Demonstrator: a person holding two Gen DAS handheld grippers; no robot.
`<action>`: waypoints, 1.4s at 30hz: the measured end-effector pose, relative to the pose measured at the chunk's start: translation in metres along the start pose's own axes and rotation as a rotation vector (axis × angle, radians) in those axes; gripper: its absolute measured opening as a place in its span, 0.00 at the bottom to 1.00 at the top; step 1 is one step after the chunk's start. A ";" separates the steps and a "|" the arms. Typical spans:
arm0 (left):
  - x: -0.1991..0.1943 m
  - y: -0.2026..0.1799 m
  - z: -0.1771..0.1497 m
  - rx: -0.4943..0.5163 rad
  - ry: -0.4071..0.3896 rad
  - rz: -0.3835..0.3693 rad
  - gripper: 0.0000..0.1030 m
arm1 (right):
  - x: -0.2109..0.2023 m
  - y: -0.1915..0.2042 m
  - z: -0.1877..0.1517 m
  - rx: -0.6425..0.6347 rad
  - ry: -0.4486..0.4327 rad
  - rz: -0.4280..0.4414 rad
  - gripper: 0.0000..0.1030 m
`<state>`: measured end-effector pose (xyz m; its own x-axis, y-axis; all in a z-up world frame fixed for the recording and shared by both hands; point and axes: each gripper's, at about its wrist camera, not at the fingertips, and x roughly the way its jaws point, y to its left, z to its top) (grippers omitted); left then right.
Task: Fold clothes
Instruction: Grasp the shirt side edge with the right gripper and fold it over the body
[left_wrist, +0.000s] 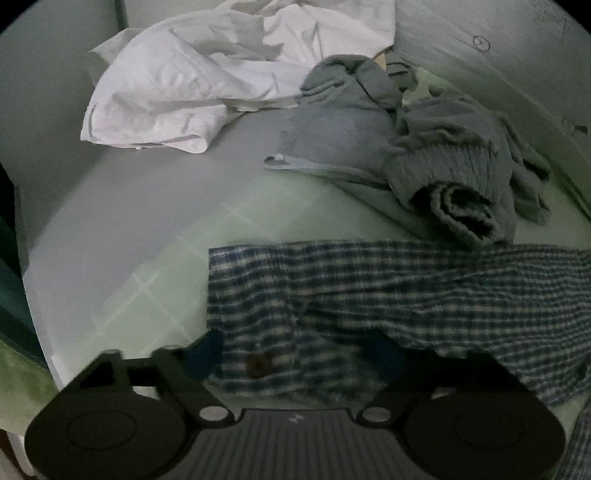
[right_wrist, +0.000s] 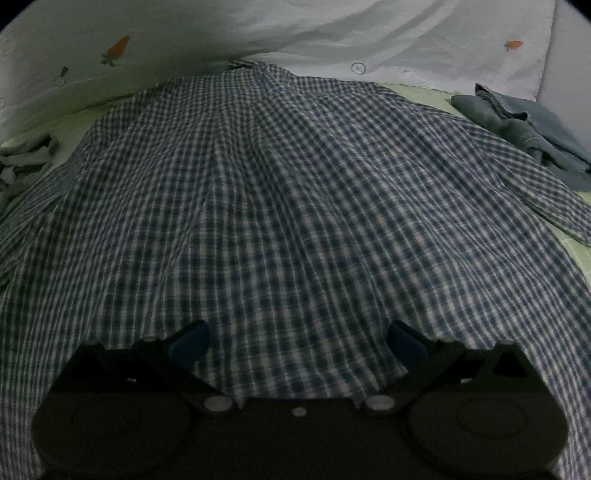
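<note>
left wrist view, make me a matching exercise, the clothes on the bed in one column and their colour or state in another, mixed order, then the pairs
Things:
1. checked shirt
2. white garment
3. grey knit sweater
4. left gripper

Colour or state:
A. crumpled in a heap at the far left of the bed
B. open, fingers apart over the cloth
C. blue and white, spread flat nearest the camera
D. bunched up, its ribbed cuff rolled toward the camera

Pairs: 1-C, 2-A, 3-D, 4-B
</note>
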<state>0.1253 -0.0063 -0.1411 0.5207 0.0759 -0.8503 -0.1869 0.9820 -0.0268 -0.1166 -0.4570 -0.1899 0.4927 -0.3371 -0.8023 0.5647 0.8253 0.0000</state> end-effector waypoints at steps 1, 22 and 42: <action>-0.001 -0.002 -0.001 0.007 -0.007 0.012 0.68 | 0.000 0.000 0.000 0.000 -0.002 0.000 1.00; -0.130 -0.127 -0.010 0.175 -0.179 -0.377 0.21 | -0.012 -0.024 0.003 -0.007 0.049 0.065 1.00; -0.164 -0.289 -0.121 0.540 -0.009 -0.482 0.68 | -0.042 -0.075 0.022 0.024 -0.038 0.174 1.00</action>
<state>-0.0070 -0.3233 -0.0578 0.4488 -0.3877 -0.8052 0.5017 0.8549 -0.1320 -0.1649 -0.5150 -0.1427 0.6087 -0.2068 -0.7660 0.4837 0.8620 0.1516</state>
